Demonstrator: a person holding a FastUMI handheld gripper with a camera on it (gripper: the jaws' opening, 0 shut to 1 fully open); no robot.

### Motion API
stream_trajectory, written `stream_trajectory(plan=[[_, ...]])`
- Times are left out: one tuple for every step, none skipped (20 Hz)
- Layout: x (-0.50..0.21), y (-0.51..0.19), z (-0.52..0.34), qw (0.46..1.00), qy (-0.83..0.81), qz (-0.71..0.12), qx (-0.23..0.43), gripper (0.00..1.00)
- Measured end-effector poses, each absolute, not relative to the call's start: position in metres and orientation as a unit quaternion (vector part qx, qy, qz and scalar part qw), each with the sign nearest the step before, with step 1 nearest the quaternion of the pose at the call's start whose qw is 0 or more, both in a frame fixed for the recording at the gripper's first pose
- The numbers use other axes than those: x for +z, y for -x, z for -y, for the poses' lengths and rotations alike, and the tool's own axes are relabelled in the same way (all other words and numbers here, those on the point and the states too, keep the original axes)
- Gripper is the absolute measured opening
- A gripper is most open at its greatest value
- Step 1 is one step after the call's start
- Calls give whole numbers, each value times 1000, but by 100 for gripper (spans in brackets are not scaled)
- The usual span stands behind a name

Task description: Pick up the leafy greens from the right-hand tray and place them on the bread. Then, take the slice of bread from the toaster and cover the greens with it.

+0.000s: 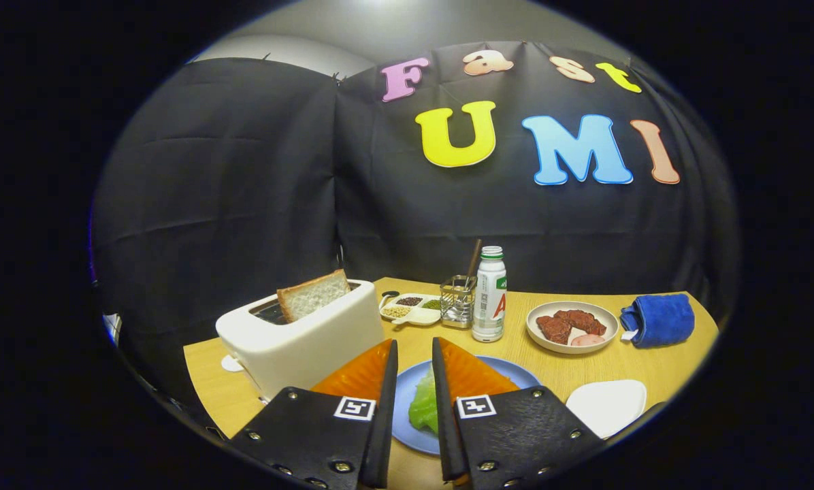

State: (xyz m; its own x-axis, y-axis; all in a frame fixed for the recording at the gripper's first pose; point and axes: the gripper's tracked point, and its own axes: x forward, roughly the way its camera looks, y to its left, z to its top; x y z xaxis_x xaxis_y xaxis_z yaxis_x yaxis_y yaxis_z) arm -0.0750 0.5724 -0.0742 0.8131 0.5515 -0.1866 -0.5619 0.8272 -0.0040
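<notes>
A slice of bread [314, 295] stands upright in the slot of the white toaster [305, 340], ahead and to the left of my fingers. The leafy greens [422, 408] lie on the blue plate [407, 395], seen through the gap between my fingers. My gripper [414, 344] hovers over the plate, open by a narrow gap, and neither finger presses on the greens. The fingers hide what lies under the greens. A white tray [608, 405] sits just right of the plate, its surface bare.
Beyond the plate stand a white bottle [490, 294], a wire holder with a stick [458, 301] and a divided dish of grains [410, 308]. Further right are a plate of meat [572, 327] and a folded blue cloth [659, 320]. The table's edge runs close on the right.
</notes>
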Motion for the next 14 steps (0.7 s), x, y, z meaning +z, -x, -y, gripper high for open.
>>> stream_trajectory(plan=[[-71, 78, -578, 952, 27, -86, 293, 29], [-67, 81, -583, 953, 24, -82, 292, 29], [-63, 83, -589, 953, 22, -77, 292, 30], [-58, 86, -598, 953, 20, -74, 292, 29], [-56, 92, -609, 952, 20, -73, 298, 29], [-53, 98, -621, 949, 22, -71, 307, 29], [-50, 102, -632, 947, 29, -68, 313, 29], [-49, 106, -641, 947, 38, -65, 314, 29], [-46, 110, -652, 946, 44, -59, 316, 29], [-46, 113, -663, 946, 49, -57, 317, 29], [-50, 115, -674, 945, 56, -58, 317, 29], [-54, 114, -682, 945, 67, -62, 314, 30], [-59, 114, -689, 945, 72, -66, 313, 30], [-63, 114, -699, 943, 73, -71, 316, 30]])
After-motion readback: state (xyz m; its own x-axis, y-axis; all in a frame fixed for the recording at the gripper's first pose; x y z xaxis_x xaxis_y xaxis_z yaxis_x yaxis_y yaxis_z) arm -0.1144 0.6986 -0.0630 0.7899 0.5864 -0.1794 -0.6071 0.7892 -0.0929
